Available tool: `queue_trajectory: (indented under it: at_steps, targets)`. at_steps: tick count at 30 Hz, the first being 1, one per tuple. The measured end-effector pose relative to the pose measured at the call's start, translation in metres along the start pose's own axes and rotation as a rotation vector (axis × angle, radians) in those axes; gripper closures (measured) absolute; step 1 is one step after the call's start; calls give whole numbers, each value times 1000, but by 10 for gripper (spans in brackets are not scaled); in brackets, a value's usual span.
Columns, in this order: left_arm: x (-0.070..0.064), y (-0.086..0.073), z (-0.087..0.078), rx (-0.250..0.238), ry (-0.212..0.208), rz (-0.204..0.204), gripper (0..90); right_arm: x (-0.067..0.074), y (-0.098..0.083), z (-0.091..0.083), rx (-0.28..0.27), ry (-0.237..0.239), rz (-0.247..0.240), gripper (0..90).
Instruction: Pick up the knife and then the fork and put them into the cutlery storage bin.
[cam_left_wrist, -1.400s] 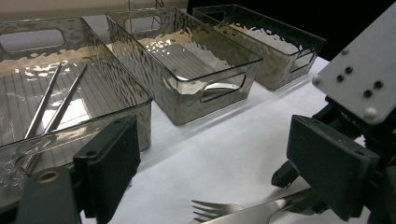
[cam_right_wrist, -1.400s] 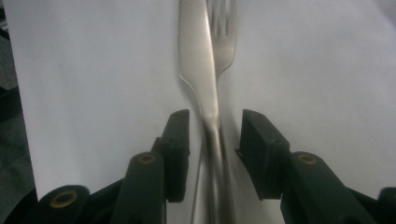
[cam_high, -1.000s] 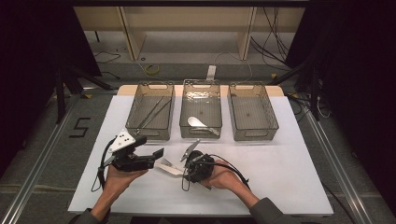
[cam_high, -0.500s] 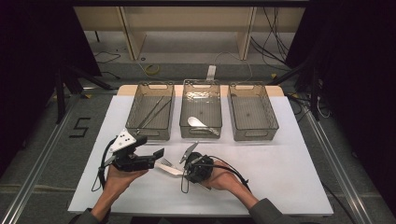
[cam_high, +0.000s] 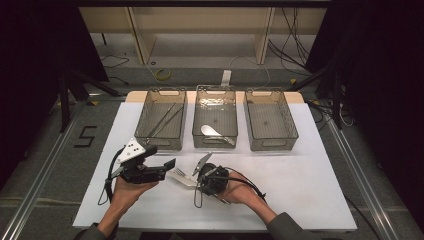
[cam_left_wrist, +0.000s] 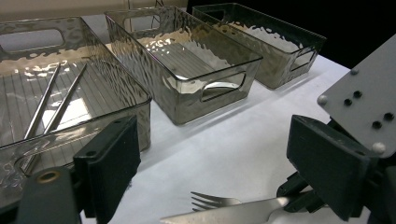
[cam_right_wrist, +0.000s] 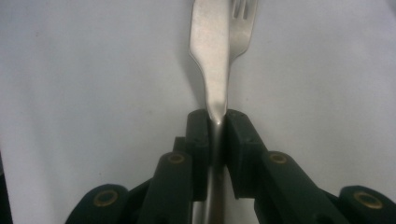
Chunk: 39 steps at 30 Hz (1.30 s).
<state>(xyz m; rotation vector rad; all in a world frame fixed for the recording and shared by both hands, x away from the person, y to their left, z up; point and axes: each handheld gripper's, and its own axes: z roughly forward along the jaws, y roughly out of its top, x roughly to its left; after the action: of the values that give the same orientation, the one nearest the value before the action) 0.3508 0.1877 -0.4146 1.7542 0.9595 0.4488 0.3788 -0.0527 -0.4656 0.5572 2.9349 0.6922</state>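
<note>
White paper covers the table (cam_high: 310, 190); on the dark floor at its left a taped mark (cam_high: 86, 136) reads "5". Three clear bins (cam_high: 270, 119) stand in a row: the left one has two chopsticks (cam_high: 162, 121), the middle one a spoon (cam_high: 214, 132). One fork (cam_right_wrist: 217, 56) lies near the front edge. The right gripper (cam_high: 196, 176) has just been closing and clamps its handle. The left gripper (cam_high: 170, 166), spread wide and unloaded, sits just beside the tines.
</note>
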Motion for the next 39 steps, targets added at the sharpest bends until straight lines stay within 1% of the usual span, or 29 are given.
queue_trajectory:
  at_steps: [5,7,8,15,16,19,20,23,29,31,32,34,38,39]
  targets:
    - [0,0,0,0,0,0,168,-1,-1,-4,-3,4,-9,808]
    - [0,0,0,-1,1,-1,167,-2,-1,-5,-11,1,-1,808]
    - [0,0,0,-1,1,-1,167,-3,-1,-6,-12,2,-5,808]
    - [1,0,-1,-7,6,-10,167,-10,-3,-16,-44,-6,27,809]
    - [1,0,-1,-9,5,-9,167,-12,-4,-19,-44,-6,21,809]
    - [1,0,-1,-11,6,-11,167,-17,-5,-26,-62,-12,44,809]
    - [1,0,-1,-10,5,-12,167,-20,-6,-29,-68,-13,43,809]
    - [1,0,0,-3,2,-14,167,-27,-8,-38,-101,-20,69,809]
    - [1,0,0,-1,0,-14,167,-44,-15,-63,-165,-58,123,809]
    - [1,0,0,-1,1,-12,167,-48,-18,-70,-183,-66,137,809]
    - [1,0,0,-1,1,-11,167,-51,-19,-74,-188,-71,153,809]
    - [1,0,0,0,1,-12,167,-57,-23,-81,-213,-81,166,809]
    - [1,0,0,1,0,-9,167,-68,-30,-93,-237,-104,209,809]
    - [1,0,0,2,0,-9,167,-71,-32,-95,-243,-109,213,809]
